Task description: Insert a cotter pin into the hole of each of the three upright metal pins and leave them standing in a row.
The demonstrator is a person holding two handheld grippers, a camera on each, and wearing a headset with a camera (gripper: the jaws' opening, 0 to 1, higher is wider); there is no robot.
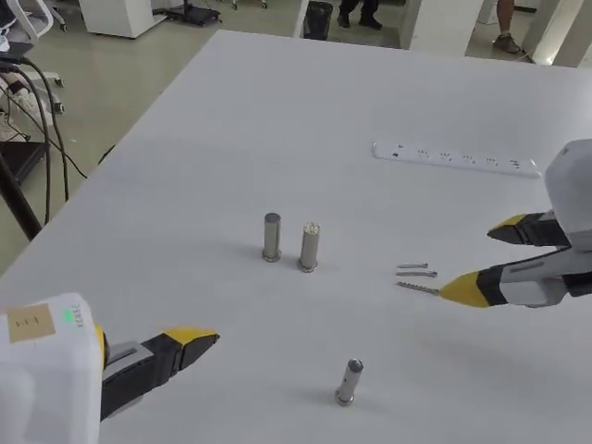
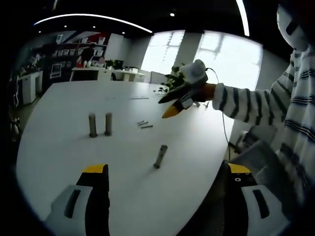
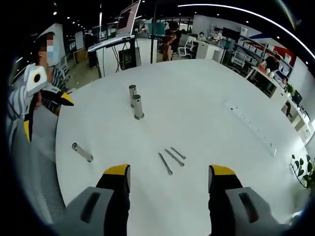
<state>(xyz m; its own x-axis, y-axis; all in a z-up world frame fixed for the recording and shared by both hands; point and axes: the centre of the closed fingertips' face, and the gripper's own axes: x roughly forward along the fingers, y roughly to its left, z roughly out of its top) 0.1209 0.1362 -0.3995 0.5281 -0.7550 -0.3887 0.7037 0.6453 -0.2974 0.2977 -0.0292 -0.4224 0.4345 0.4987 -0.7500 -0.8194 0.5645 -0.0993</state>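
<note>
Holding our left gripper (image 2: 166, 169) and right gripper (image 1: 467, 262) wide open and empty. The right one's just beside the cotter pins (image 1: 416, 276), two upright metal pins (image 1: 309, 247) stand left of those, and the third metal pin (image 1: 348, 381) lies tipped nearer us.

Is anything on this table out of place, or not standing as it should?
Yes. One metal pin lies apart from the pair of upright pins, nearer the person, and seems tipped on its side rather than standing. The cotter pins lie loose beside the right gripper, none inserted.
</note>
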